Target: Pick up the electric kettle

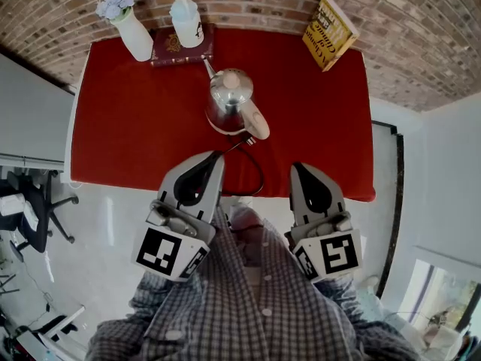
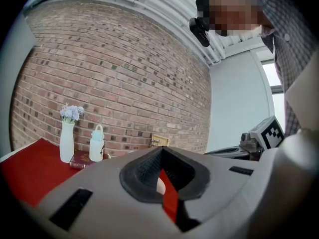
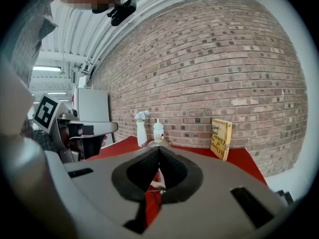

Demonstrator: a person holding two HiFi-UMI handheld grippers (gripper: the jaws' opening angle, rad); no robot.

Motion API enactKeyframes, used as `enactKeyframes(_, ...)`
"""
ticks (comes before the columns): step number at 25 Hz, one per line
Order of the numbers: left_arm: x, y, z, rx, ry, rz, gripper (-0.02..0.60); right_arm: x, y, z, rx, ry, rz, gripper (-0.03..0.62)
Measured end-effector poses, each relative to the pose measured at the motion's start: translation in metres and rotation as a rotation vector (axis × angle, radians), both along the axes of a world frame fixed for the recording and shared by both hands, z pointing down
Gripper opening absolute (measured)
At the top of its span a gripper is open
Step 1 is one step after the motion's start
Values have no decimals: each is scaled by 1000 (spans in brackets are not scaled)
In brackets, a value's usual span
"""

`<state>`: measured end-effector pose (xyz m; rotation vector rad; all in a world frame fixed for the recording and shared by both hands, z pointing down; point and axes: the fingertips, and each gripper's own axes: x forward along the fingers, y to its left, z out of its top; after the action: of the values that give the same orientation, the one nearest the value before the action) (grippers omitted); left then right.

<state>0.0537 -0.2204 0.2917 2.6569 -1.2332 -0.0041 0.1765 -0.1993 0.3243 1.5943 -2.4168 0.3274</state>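
The steel electric kettle point(image 1: 229, 96) with a cream handle point(image 1: 255, 120) stands upright in the middle of the red table point(image 1: 135, 119), and its black cord point(image 1: 255, 173) loops toward the near edge. My left gripper point(image 1: 218, 155) is shut and empty, its tip just over the near edge, short of the kettle. My right gripper point(image 1: 294, 166) is also shut and empty, to the right of the cord. In the left gripper view the jaws point(image 2: 162, 149) meet, with a bit of the cream handle point(image 2: 160, 186) behind them. The kettle top point(image 3: 159, 142) peeks over the shut right jaws.
At the back of the table stand a white vase with flowers point(image 1: 131, 25), a white bottle point(image 1: 188, 21) on a dark red book point(image 1: 179, 47), and a yellow book point(image 1: 329, 32) leaning on the brick wall. An office chair point(image 1: 34, 209) is on the floor at the left.
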Motion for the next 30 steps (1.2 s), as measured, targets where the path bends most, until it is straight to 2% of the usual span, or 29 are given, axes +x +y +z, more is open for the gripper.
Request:
enactKeyframes(8,8,-17,5,-9,-6,-20,3,6,-16,5,5,-5,-25,5)
enactKeyframes(15,-7,-43,11,-39,6,-31,3,-7,-34,11,-18,-15,-22,5)
enactKeyframes(17,-13,-52,15,-51,19,-25,3,-11,-36,15,-41,-3,-9,5)
enactKeyframes(22,-24,-78,26,-105,62,-10,3,-19,-46,12,-21,-13,28,5)
enactKeyframes(25,-27,-90,32,-127,57,25,3,-25,-50,14,-37,-7,48,5)
enactKeyframes(28,-31,-103,40,-160,67,53,69,-31,-54,17,-52,0,57,5)
enactKeyframes(30,-35,-112,46,-174,74,58,83,-37,-58,18,-52,6,58,5)
